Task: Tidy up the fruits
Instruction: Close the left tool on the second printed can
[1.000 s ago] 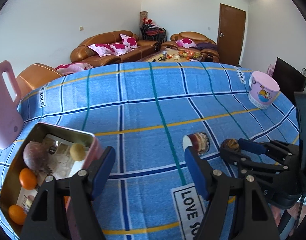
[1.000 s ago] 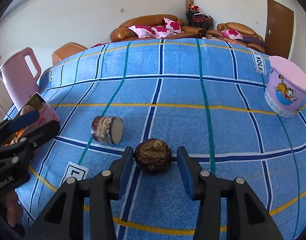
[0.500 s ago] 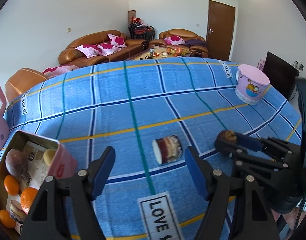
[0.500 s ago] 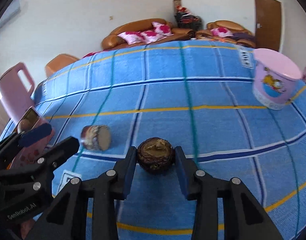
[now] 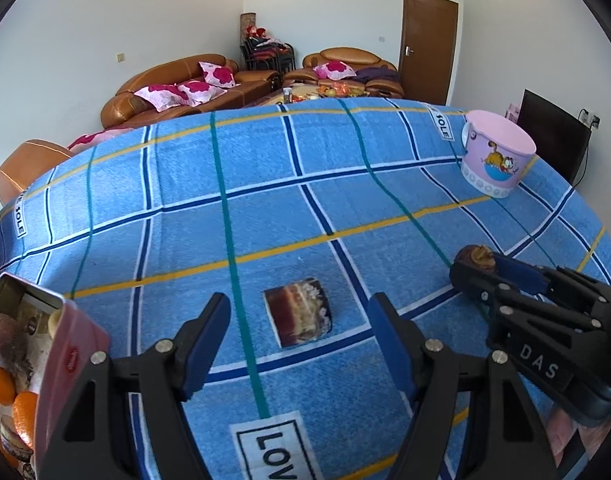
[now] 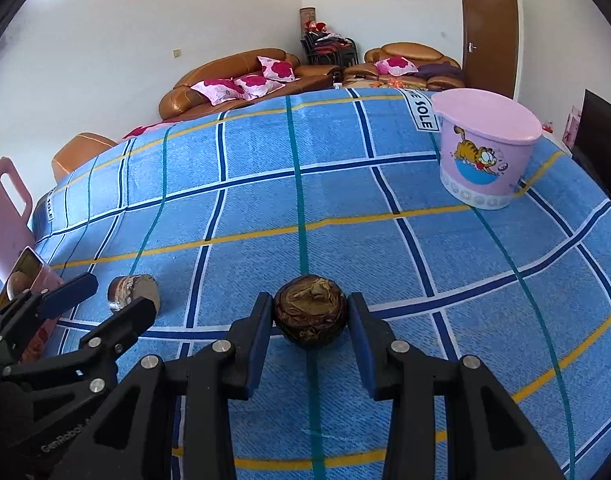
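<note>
Left claw stands wide over the layered roll on the desk; closing off-centre could roll it away. Right view: right claw grips the brown fruit; its round skin may slip during transfer to the tin.

Right gripper: jaws just closed, pads pressing both sides of dark brown round fruit.
Left gripper: parted, at left, around layered cylinder.
Background: pink bucket, blue checked cloth.
</note>
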The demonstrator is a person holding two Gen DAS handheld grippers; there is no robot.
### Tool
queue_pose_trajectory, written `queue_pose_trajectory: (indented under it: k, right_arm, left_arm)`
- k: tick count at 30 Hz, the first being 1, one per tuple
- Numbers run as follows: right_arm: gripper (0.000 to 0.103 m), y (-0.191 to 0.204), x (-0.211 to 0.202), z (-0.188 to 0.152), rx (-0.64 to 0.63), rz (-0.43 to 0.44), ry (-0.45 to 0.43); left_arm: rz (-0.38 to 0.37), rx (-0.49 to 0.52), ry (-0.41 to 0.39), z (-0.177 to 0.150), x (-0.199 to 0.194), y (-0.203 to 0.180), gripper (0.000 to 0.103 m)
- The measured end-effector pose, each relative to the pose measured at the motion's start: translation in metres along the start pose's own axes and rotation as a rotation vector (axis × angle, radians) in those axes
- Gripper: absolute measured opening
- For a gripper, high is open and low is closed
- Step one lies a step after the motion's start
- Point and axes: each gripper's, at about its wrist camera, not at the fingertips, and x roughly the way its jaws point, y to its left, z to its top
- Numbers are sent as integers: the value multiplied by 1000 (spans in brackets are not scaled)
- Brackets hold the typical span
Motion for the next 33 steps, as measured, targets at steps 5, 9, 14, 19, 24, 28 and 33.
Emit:
queue_pose_trajectory:
  k: [5, 9, 14, 19, 24, 28, 33]
  right_arm:
    - [40, 0, 3, 0, 6, 2, 11]
    - [40, 2, 4, 0, -3, 0, 17]
    - [40, 4, 6, 1, -14, 9, 21]
    - [40, 10, 6, 1, -36, 35, 19]
    - [40, 17, 3, -1, -64, 80, 12]
    - [40, 19, 6, -1, -56, 128, 28]
    - [40, 25, 8, -1, -74, 155, 36]
  left_arm:
    - [-30, -16, 31, 1, 9, 2, 72]
    - [-50, -34, 56, 3, 16, 5, 60]
    - [-75, -65, 91, 2, 24, 11, 43]
    - [-85, -69, 90, 2, 24, 13, 38]
    - [-87, -61, 89, 1, 22, 15, 38]
    - [-77, -54, 83, -1, 18, 18, 38]
    - [-70, -75, 81, -3, 15, 25, 38]
